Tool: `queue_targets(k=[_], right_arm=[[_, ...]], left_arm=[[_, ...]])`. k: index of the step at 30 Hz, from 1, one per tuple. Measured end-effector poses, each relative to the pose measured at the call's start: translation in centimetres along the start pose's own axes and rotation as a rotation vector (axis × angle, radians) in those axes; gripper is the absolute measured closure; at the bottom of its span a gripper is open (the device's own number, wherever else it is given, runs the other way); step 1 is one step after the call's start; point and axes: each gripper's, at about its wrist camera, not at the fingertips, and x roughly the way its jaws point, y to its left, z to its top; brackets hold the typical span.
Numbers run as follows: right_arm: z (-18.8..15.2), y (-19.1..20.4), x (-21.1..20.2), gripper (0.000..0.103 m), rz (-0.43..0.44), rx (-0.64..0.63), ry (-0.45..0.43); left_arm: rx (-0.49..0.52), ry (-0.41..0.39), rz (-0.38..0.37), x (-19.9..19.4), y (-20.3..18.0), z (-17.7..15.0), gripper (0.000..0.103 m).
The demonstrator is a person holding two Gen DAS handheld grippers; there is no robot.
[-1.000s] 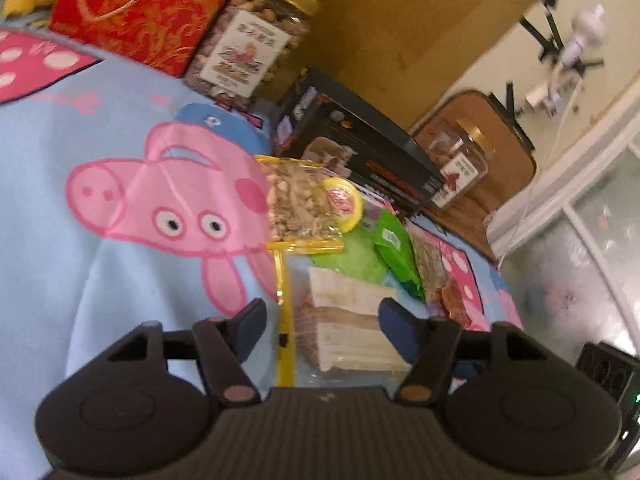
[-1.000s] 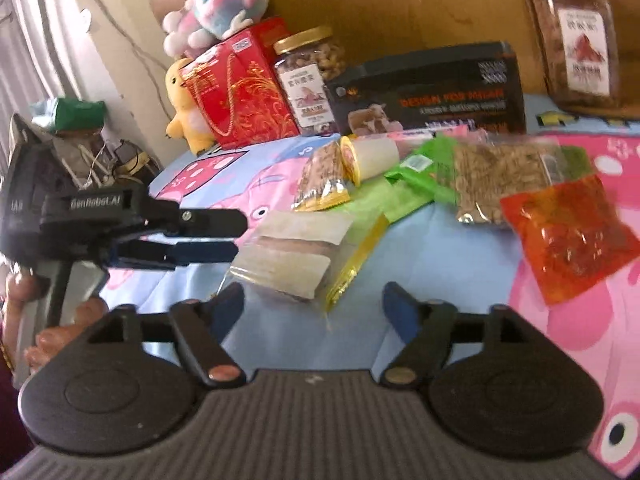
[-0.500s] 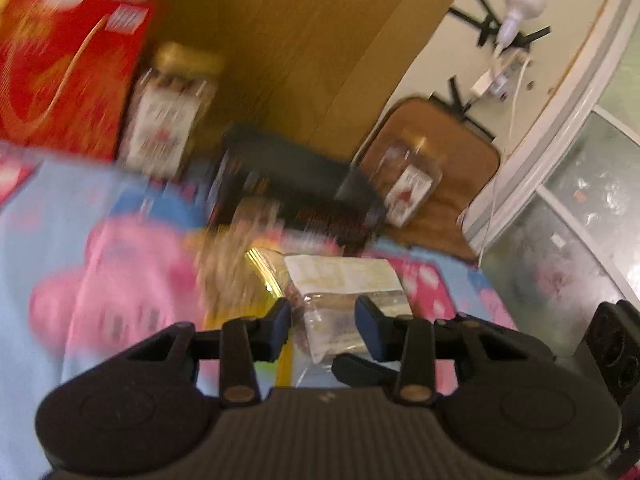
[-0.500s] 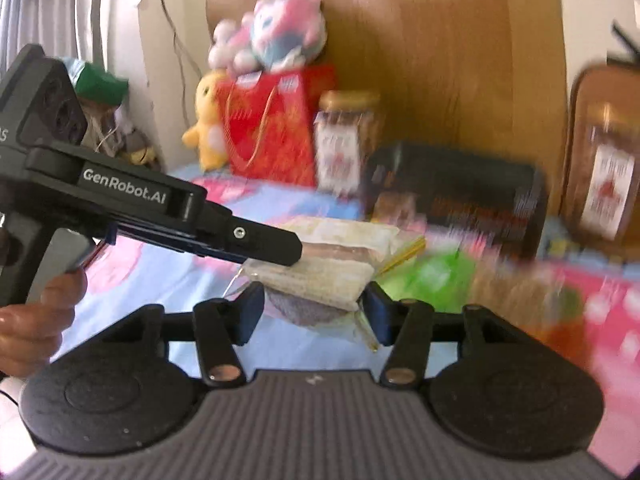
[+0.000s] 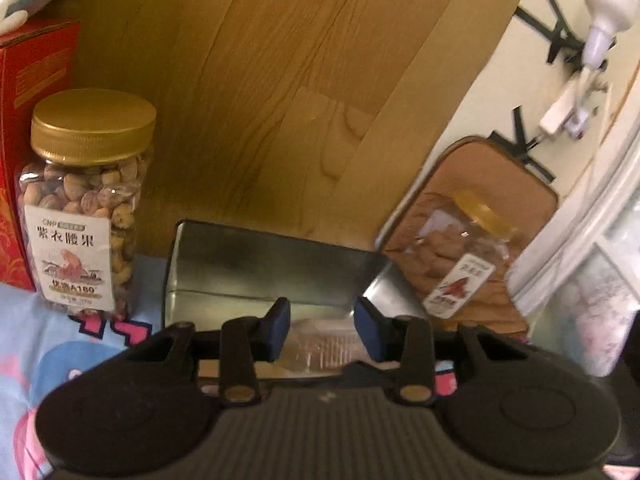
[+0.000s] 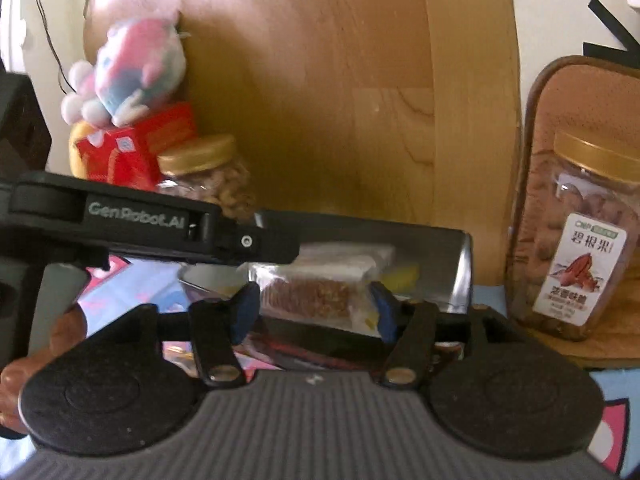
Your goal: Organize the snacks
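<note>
Both grippers carry one clear plastic bag of layered wafer bars (image 6: 320,292) directly over the open dark metal-lined box (image 5: 256,264). Left gripper (image 5: 322,332): blue pads pressed on the bag's end. Right gripper (image 6: 314,312): jaws opening, bag between the pads; contact unclear. Left of the box: gold-lidded clear jar of nuts (image 5: 86,204). Right of the box: second gold-lidded jar (image 6: 588,236) on a brown cushion (image 5: 500,184). Behind the box: wooden panel (image 5: 280,92)

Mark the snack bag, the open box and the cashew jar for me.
snack bag (image 6: 316,300), right wrist view, on the brown snack showing through the wrapper.
open box (image 5: 256,256), left wrist view, on its shiny inner wall.
cashew jar (image 5: 80,216), left wrist view, on the nuts above the label.
</note>
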Motion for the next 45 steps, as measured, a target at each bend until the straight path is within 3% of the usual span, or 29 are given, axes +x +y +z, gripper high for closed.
queue_targets(k=[4,8,10,11,13,16,21,25,26,28,30,35,38,41,45], right_arm=[[-1.1,-0.4,-2.7,0.027,-0.011,-0.001,-0.064],[-3.5,-2.1,-5.8,0.028,0.079,0.070,-0.083],[-4.5,-2.9,-5.4,0.037,0.104,0.127,-0.026],[-4.9,-3.3,-4.9,0.047,0.104,0.153,0.007],[-5.5,-4.3,-3.7,0.054,0.085,0.211,0.058],[-6.1,-5.7,-2.1,0.055,0.103,0.330,0.094],[-6.7,-5.3,-0.4,0.053,0.106,0.350,0.133],[-6.6,-4.1,0.8,0.052,0.110,0.331,0.137],[-6.6,-3.7,0.8,0.052,0.119,0.321,0.141],[-6.7,-2.7,0.8,0.053,0.165,0.300,0.163],[-6.9,-0.9,0.1,0.052,0.133,0.227,0.167],[-8.1,1.5,-3.0,0.052,0.187,0.160,0.169],[-8.5,2.6,-4.2,0.051,0.256,0.112,0.183],[-8.3,4.5,-4.5,0.045,0.211,-0.062,0.180],[-8.4,4.6,-3.5,0.045,0.192,-0.155,0.218]], left_arm=[[0.028,-0.038,-0.034,-2.1,-0.2,-0.7,0.064],[0.040,-0.112,-0.085,-6.7,1.1,-3.0,0.062],[0.038,-0.125,-0.071,-7.8,2.0,-4.1,0.062],[0.036,-0.123,-0.042,-8.0,2.7,-4.9,0.062],[0.010,-0.093,0.002,-7.5,4.0,-5.8,0.062],[-0.067,-0.036,0.014,-5.7,6.5,-6.4,0.052],[-0.114,0.010,0.019,-2.6,8.4,-6.6,0.038],[-0.107,0.032,-0.020,-1.4,7.9,-7.2,0.042],[-0.092,0.049,-0.033,-1.4,7.5,-7.5,0.052],[-0.065,0.057,-0.022,-1.7,6.5,-8.4,0.051],[-0.041,0.046,-0.003,-2.7,5.9,-9.3,0.051],[-0.086,0.059,-0.038,-6.3,6.9,-11.7,0.048],[-0.147,0.034,-0.056,-8.8,8.9,-11.7,0.038],[-0.174,0.009,0.004,-9.6,10.2,-10.4,0.033],[-0.157,0.078,-0.039,-8.5,9.7,-9.5,0.033]])
